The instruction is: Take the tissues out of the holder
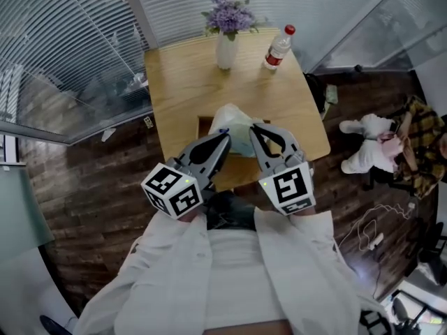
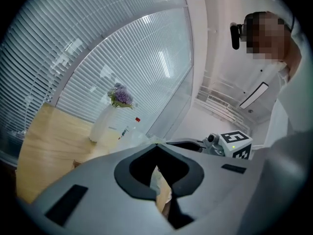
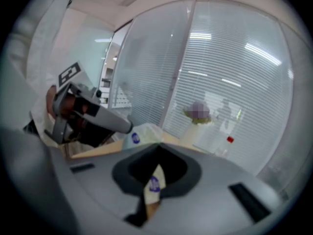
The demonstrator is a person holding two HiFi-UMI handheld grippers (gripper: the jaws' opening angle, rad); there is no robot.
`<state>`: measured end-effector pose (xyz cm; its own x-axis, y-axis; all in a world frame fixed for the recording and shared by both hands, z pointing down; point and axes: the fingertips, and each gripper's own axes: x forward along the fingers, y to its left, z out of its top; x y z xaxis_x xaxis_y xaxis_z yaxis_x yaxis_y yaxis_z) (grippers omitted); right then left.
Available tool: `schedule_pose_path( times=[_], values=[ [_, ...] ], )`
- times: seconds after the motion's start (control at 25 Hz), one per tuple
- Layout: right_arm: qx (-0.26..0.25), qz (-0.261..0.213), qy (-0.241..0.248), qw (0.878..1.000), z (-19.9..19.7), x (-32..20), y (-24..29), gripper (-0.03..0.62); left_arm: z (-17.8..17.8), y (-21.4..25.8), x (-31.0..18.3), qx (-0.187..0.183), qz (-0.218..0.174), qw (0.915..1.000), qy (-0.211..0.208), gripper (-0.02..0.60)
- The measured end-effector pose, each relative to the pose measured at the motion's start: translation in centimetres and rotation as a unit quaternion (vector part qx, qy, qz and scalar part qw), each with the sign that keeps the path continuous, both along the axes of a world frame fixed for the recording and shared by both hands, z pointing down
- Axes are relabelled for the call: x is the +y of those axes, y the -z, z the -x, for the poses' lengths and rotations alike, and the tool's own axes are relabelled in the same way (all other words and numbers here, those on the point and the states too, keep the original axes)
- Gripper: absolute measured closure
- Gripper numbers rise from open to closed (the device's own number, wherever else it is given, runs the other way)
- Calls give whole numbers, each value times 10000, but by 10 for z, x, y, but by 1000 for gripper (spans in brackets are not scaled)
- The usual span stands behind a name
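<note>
Tissue pack point(image 1: 234, 128): soft, white, crinkled plastic wrap with a blue mark. It sits in the wooden holder point(image 1: 203, 122) at the table point(image 1: 188, 82) edge nearest me, top end bulging upward, long axis roughly upright. My left gripper point(image 1: 223, 139) and right gripper point(image 1: 255, 129) flank it, the fingers of each closed, tips pinching the wrap.

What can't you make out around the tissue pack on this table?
Holder: head view, mostly hidden by the tissue pack, left tongs and right tongs.
Water bottle label: head view, too small.
Pack's blue logo: right gripper view, too blurred to read.
Grip on the pack: both gripper views, unclear where shut tips meet it.
</note>
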<state>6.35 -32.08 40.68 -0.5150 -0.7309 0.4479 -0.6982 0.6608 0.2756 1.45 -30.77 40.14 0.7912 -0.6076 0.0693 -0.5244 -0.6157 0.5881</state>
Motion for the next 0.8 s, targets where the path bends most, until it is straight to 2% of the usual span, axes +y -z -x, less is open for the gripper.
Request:
schedule_pose_path(
  times=[0.36,0.64,0.8],
  values=[
    [-716,-365,-383,9960,1,-8,42,582,5,47,-17,-69,-718,9974,25,575],
    [-2040,-76,-760,9760,-10,-8,58,582,3,58,-19,-309,-1084,9936,1,575],
    [-2205,-172,-813,9718,-12,-9,68,582,2,66,-24,-385,-1247,9914,8,575]
  ],
)
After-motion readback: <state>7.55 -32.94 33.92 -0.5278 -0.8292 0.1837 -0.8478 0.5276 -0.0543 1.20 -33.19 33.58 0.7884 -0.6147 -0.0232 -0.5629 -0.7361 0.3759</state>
